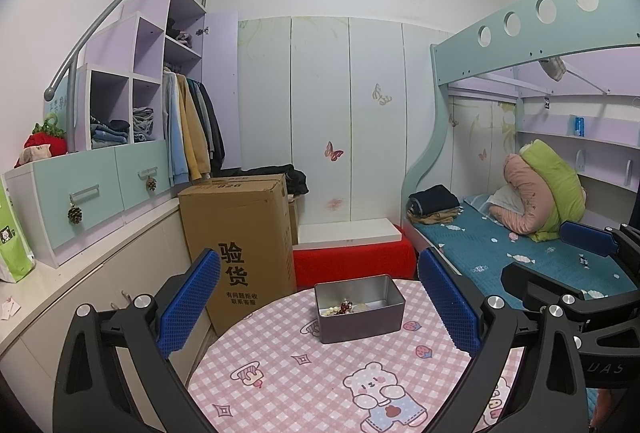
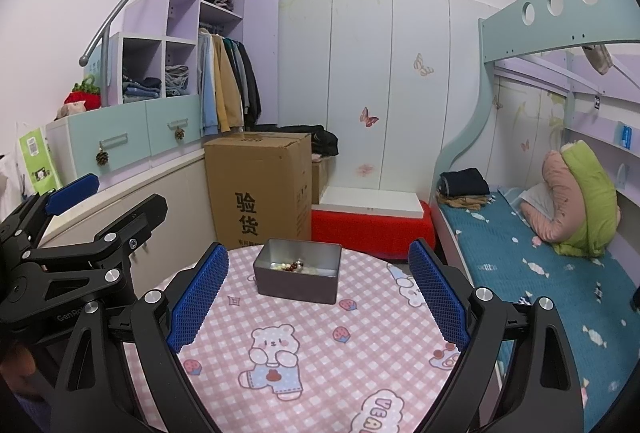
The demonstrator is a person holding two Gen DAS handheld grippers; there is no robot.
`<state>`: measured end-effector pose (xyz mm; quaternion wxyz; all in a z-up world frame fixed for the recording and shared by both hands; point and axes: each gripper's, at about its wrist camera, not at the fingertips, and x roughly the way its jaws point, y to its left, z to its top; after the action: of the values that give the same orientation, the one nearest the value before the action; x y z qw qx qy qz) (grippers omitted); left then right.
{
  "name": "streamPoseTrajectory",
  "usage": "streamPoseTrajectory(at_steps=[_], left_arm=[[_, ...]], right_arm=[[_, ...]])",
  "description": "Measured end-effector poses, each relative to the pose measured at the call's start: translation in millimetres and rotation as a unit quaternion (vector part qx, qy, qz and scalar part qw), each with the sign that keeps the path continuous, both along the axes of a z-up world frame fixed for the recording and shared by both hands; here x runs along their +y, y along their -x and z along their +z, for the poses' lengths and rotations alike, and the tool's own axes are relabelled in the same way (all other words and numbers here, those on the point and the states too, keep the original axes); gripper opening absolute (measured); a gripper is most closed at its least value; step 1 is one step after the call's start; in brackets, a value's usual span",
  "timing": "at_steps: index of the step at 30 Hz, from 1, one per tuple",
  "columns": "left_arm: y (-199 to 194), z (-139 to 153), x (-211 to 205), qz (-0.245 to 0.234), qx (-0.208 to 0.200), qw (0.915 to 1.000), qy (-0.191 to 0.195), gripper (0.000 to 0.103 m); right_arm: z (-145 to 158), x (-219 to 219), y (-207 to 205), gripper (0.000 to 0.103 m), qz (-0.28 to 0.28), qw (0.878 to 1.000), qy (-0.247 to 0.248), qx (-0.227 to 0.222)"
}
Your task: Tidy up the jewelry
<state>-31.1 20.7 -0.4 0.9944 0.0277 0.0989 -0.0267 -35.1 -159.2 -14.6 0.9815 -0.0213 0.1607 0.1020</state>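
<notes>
Centrally on the round table [image 1: 304,373] draped in a pink checked cloth printed with bears and strawberries stands a small rectangular grey metal tin [image 1: 359,307], lidless, its walls smooth and dull. Inside it lies a loose heap of beaded jewelry [image 1: 345,308], cream pearls mixed with dark red beads, gathered toward one end of the tin. Both hand-held tools hover above the near part of the table, neither touching anything. The left gripper [image 1: 320,309] has its 2 blue, diamond-textured rubber pads spread wide apart, framing the tin from a distance; the right gripper [image 2: 318,297] is likewise spread wide and holds nothing. In the right wrist view the left tool's black frame carries pale lettering that starts "GenRo", the rest hidden. Behind the table a tall brown cardboard box [image 1: 240,241] bears the large black characters 验货, with smaller print below. A low red bench [image 1: 352,261] topped by a white board sits beside it. Pale wardrobe doors [image 1: 348,121] with butterfly stickers line the back wall, and a mint-green bunk bed [image 1: 520,33] with a teal patterned mattress fills the right side.
</notes>
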Motion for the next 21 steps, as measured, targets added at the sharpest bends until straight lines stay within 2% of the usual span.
streamPoseTrajectory(at_steps=[21], left_arm=[[-11.0, -7.3, 5.1, -0.004, 0.012, 0.9999, 0.002, 0.096]], right_arm=[[-9.0, 1.0, -3.3, 0.089, 0.001, 1.0, -0.004, 0.007]])
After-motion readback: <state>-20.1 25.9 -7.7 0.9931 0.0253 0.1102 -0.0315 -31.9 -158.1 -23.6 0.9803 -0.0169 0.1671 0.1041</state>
